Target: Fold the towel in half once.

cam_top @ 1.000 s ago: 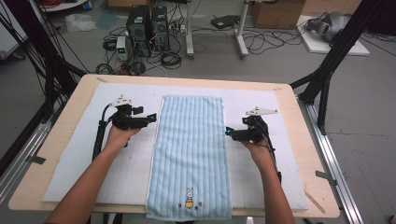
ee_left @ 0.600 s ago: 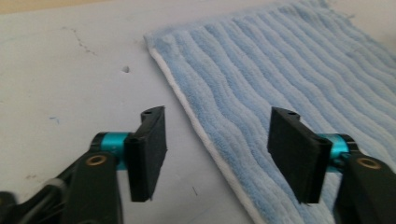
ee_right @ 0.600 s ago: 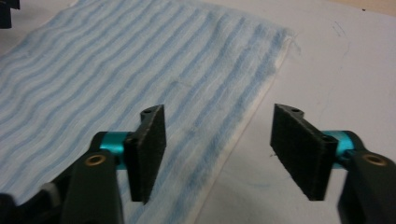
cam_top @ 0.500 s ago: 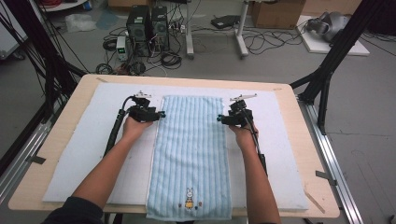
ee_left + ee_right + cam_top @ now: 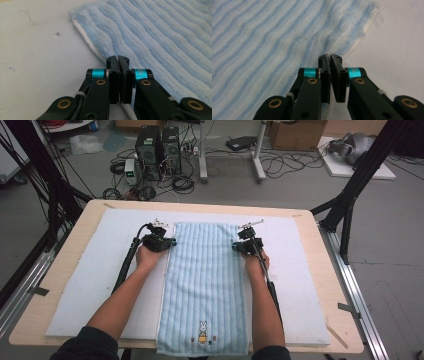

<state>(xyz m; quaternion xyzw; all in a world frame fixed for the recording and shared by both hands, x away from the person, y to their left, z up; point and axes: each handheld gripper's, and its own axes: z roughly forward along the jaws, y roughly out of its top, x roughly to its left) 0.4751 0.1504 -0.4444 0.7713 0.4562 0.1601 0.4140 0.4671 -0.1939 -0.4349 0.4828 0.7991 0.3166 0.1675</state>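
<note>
From the high view, a light blue striped towel [image 5: 205, 287] lies flat down the middle of a white mat [image 5: 90, 280] on the table [image 5: 65, 235], its near end hanging just over the table's near edge, its far end close to the mat's far edge. The left gripper [image 5: 169, 241] sits at the towel's left edge near the far left corner, the right gripper [image 5: 238, 247] at the right edge near the far right corner. Both have just been closing.

In the left gripper view, the jaws of the left gripper [image 5: 118, 59] are pressed together on the towel's [image 5: 160, 37] thick hem, cloth running between them.

In the right gripper view, the right gripper [image 5: 329, 57] likewise pinches the towel's [image 5: 274, 42] edge, with folds bunching toward the jaws.

The towel looks soft, light and limp; it should sag between the two holds. Pinching the hems near the far corners seems sound, since the plush pile gives grip.
</note>
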